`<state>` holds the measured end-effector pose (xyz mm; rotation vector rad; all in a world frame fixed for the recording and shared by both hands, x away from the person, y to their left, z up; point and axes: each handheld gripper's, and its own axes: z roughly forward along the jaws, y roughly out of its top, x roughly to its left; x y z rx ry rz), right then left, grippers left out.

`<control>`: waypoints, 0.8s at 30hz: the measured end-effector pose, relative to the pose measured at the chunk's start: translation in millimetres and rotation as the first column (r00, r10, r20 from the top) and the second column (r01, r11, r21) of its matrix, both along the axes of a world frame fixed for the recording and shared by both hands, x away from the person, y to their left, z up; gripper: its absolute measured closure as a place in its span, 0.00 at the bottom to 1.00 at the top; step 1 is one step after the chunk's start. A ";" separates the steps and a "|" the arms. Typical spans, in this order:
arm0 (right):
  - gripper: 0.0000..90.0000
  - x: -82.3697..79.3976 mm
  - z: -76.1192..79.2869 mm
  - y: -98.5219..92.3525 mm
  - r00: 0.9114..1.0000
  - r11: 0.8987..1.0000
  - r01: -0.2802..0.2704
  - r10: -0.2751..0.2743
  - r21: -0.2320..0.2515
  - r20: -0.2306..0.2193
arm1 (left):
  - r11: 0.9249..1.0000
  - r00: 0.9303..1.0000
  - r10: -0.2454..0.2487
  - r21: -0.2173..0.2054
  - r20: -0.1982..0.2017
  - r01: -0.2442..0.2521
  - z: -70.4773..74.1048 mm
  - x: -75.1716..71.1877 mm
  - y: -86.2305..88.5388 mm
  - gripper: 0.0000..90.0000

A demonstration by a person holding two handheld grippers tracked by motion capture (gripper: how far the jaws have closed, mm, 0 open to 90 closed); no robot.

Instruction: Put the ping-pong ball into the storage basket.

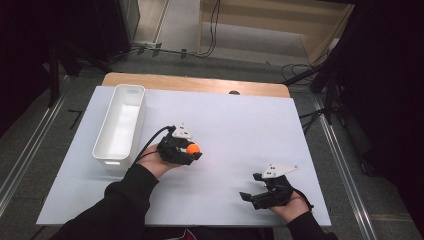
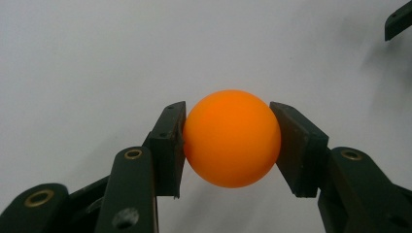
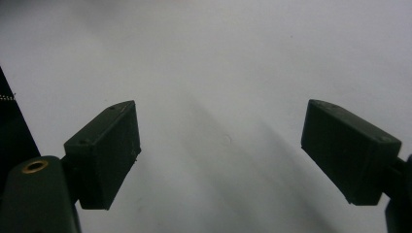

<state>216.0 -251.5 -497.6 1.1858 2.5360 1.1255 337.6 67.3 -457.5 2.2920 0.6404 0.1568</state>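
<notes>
Left gripper (image 1: pixel 192 150) clamped on the orange ball (image 1: pixel 193 148), pads touching both sides in the left gripper view; ball looks slightly off the white table sheet (image 1: pixel 235 125), hard to confirm. White bin (image 1: pixel 120 127) sits at about 10 o'clock from the ball, near it. Right gripper (image 1: pixel 250 190) at about 4 o'clock, well apart, jaws spread wide, nothing between them.

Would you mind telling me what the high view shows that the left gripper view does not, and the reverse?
High view alone: the white bin at the table's left, the person's sleeves, and the right gripper whole, jaws apart. Left gripper view alone: both pads pressed against the orange ball's sides, close up. Both: the orange ball held in the left gripper over the white table.
</notes>
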 end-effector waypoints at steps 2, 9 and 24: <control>0.14 0.0 0.1 0.0 1.000 1.000 -0.002 0.002 0.001 0.000 | 1.000 1.000 -0.004 -0.004 -0.013 0.004 1.8 -0.4 1.6 0.56; 0.14 0.1 -0.1 -0.2 1.000 1.000 -0.001 0.001 -0.003 -0.006 | 1.000 0.999 -0.031 -0.002 -0.041 0.031 10.3 -2.4 4.5 0.56; 0.14 -0.2 -0.1 -0.1 1.000 1.000 -0.002 0.002 -0.001 -0.008 | 1.000 0.998 -0.020 0.016 -0.059 0.021 21.5 0.6 15.6 0.56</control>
